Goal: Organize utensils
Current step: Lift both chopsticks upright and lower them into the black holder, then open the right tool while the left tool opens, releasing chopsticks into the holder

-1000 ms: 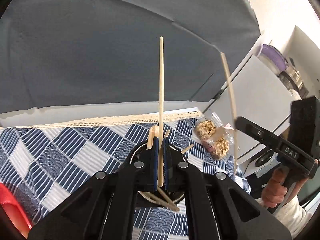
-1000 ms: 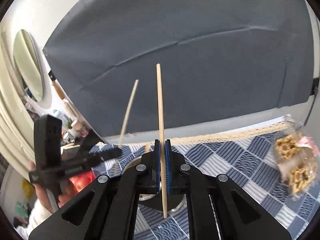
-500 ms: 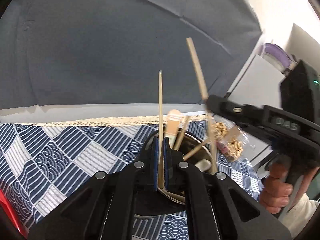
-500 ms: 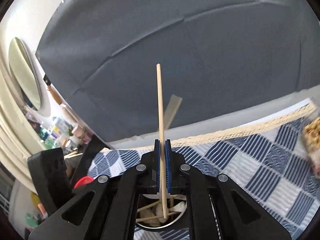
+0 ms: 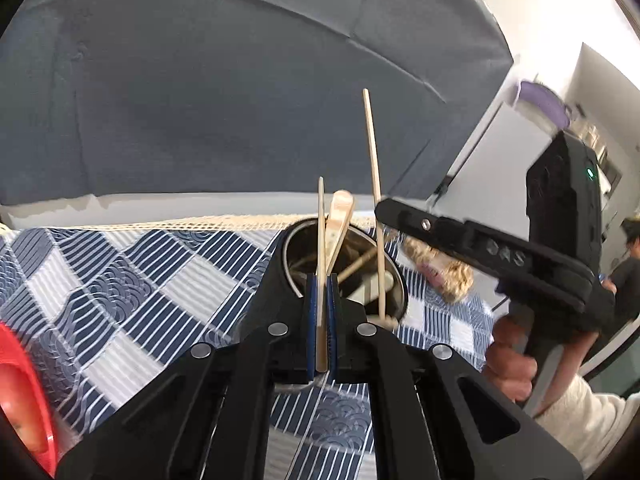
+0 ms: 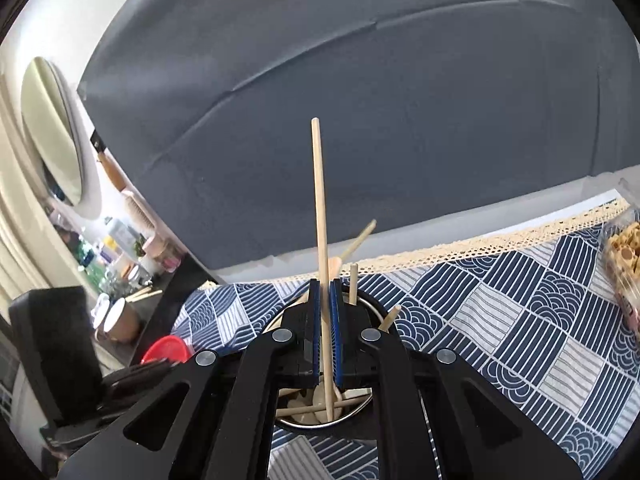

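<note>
The left gripper (image 5: 321,312) had its fingers clamped on a chopstick (image 5: 321,240) above the metal cup (image 5: 294,248); the right gripper (image 6: 325,332) likewise pinched another chopstick (image 6: 320,208), tip inside that cup on the patterned tabletop (image 5: 140,280)

Markings I can read from here

On my left wrist feed, the only lettering is raised on the black side of the right gripper (image 5: 378,216); I make out "DAS", blurred by motion. My right wrist feed gives me no legible text; bottle labels on the far shelf are too small.
</note>
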A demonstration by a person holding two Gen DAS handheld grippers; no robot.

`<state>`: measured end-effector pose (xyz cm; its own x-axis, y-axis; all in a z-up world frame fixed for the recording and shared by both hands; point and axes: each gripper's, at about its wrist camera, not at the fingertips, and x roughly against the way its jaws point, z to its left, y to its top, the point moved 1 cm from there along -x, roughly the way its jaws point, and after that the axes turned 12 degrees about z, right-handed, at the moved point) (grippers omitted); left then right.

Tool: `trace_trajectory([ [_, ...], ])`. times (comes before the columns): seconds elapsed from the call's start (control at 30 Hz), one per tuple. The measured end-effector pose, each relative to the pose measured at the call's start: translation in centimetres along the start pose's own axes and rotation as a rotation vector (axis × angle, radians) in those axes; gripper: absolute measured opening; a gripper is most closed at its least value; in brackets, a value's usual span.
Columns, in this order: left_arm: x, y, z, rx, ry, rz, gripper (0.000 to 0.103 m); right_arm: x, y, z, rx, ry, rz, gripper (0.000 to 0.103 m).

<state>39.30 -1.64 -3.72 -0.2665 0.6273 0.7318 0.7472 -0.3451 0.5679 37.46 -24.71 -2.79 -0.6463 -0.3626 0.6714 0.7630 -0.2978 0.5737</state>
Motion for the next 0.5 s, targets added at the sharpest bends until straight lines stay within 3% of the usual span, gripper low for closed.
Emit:
trace_trajectory([
  [0.17,2.6,-0.6,-0.3,0.037,0.071,0.103,0.005,0.5,-0.8,0.3,0.008,0.022,-0.024,0.005],
  [0.27,4.4,-0.7,-1.4,0.007,0.137,0.159,0.005,0.9,-1.4,0.5,0.019,0.024,-0.035,0.005],
  [0.5,7.1,-0.3,-3.9,-0.057,0.196,0.265,0.005,1.6,-2.7,1.4,0.121,-0.027,-0.037,0.005],
])
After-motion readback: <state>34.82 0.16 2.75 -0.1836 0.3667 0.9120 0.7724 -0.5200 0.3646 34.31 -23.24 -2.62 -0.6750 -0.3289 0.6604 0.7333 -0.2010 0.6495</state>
